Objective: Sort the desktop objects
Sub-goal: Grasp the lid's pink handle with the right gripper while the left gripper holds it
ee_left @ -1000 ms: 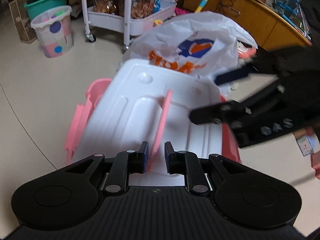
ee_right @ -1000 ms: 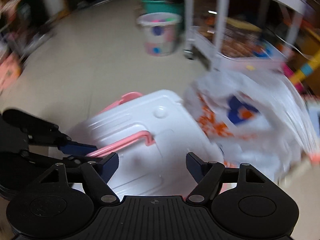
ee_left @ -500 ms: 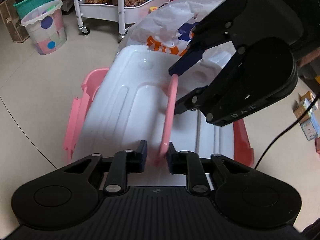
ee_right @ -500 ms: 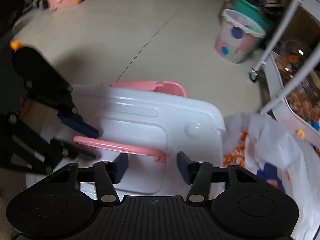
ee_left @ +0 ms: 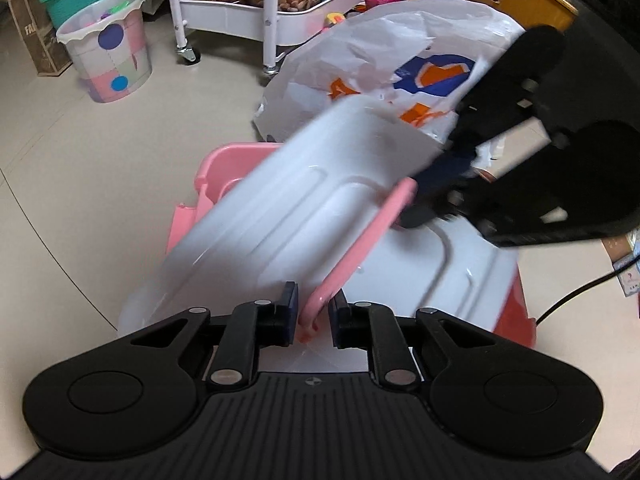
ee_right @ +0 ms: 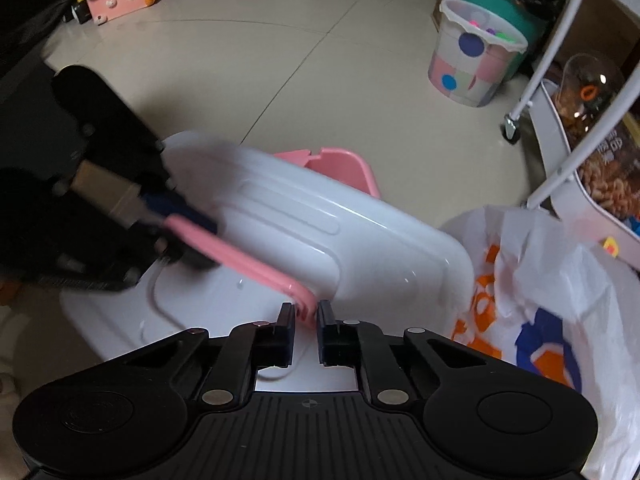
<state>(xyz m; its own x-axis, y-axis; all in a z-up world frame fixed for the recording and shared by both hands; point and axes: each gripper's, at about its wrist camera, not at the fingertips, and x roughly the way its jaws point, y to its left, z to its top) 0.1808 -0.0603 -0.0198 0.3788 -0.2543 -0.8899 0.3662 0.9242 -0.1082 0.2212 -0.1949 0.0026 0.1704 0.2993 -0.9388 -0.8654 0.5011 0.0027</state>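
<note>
The left hand-held gripper [ee_left: 313,314] is clenched on one end of the pink handle [ee_left: 360,240], and the right hand-held gripper [ee_right: 306,320] is clenched on the other end, the two facing each other along the bar. The handle belongs to the white lid [ee_left: 304,216], which is tipped up at an angle over the pink bin [ee_left: 232,160] on the floor, one long edge raised and blurred as if in motion; the bin's rim shows past the lid's far side. Just behind the lid lies a white plastic bag [ee_left: 400,52] with orange and blue print, close enough that it may be touching the raised edge. Farther off stand a spotted bucket [ee_left: 106,46] and a wheeled cart [ee_left: 276,8]. My judgement is that the main risk lies in the thin handle: both grips sit near its ends, so if the two hands pull unevenly or twist against each other the bar could slip out of a jaw or flex, letting the lid drop back on the bin. The swinging edge could also snag the bag and drag it along.
</note>
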